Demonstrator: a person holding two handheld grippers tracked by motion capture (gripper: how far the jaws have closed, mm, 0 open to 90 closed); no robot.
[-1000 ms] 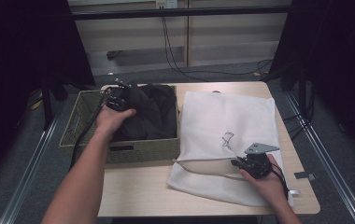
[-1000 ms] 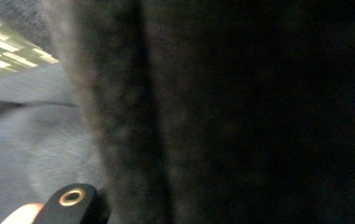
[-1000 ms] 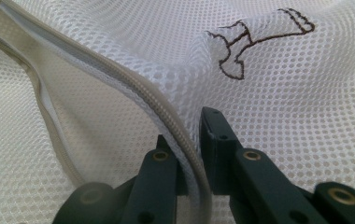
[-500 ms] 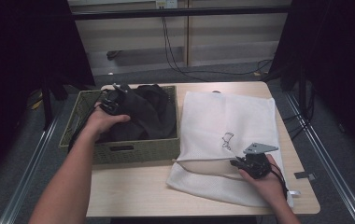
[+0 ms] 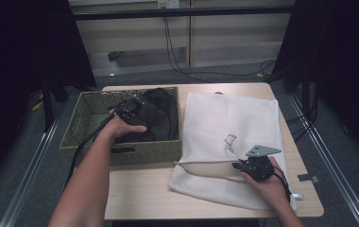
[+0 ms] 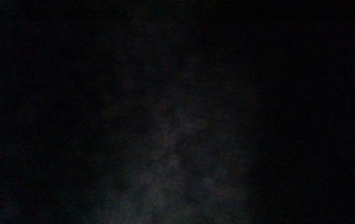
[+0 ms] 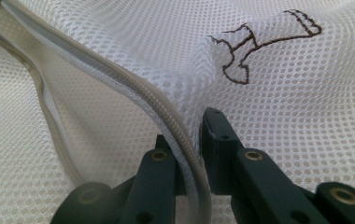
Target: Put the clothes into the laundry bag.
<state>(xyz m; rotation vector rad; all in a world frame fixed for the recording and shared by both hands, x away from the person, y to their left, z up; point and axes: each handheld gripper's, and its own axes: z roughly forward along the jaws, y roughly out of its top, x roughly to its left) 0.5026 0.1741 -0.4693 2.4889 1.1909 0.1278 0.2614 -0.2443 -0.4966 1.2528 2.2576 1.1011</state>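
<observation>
**Left hand digs into the basket**

High view: the left gripper [image 5: 129, 109] has pushed deeper among the dark clothes [image 5: 161, 113] in the woven basket [image 5: 85, 113], likely to grab one; its jaws cannot be told.

Left gripper view: blackness, faint cloth.

Right gripper view: the right gripper [image 7: 189, 140] pinches the white mesh bag's [image 7: 306, 116] zipper edge [image 7: 166, 112], holding it open.
</observation>
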